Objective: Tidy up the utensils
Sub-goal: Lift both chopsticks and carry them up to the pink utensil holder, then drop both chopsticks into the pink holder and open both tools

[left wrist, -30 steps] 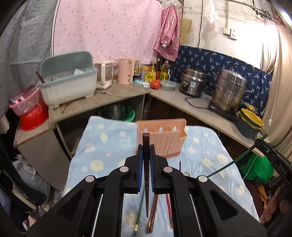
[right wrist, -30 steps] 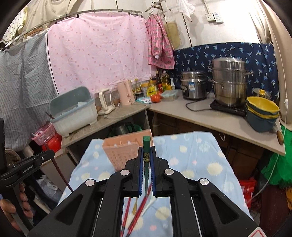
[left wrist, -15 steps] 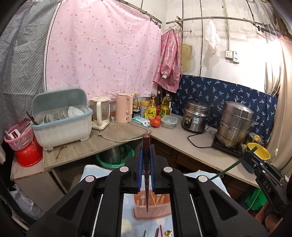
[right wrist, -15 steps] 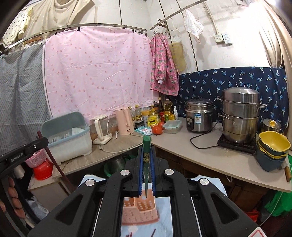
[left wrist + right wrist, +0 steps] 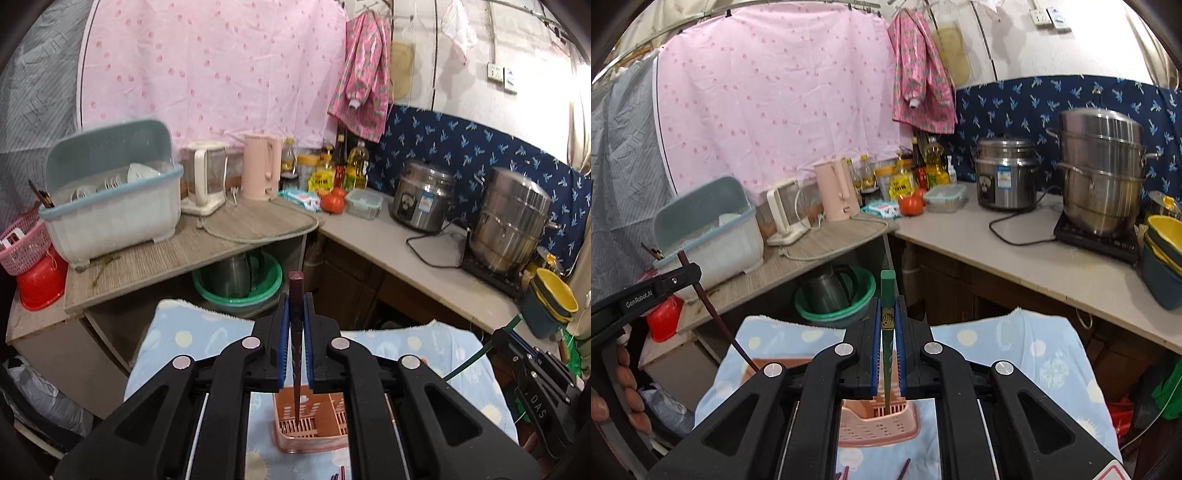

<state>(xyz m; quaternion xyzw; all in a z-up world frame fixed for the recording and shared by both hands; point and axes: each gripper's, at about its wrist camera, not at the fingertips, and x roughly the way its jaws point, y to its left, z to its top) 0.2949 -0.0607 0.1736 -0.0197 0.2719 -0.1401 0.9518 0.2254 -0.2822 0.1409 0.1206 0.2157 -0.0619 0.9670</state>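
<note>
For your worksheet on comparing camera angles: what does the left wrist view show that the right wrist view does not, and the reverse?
Only the left wrist view shows the dark red chopstick clamped in the left gripper, seen head-on, and the pink basket.

Only the right wrist view shows the green chopstick clamped in the right gripper, and fingers on the left handle.

Both show the pink holder below the jaws, the blue cloth and the rice cooker.
</note>
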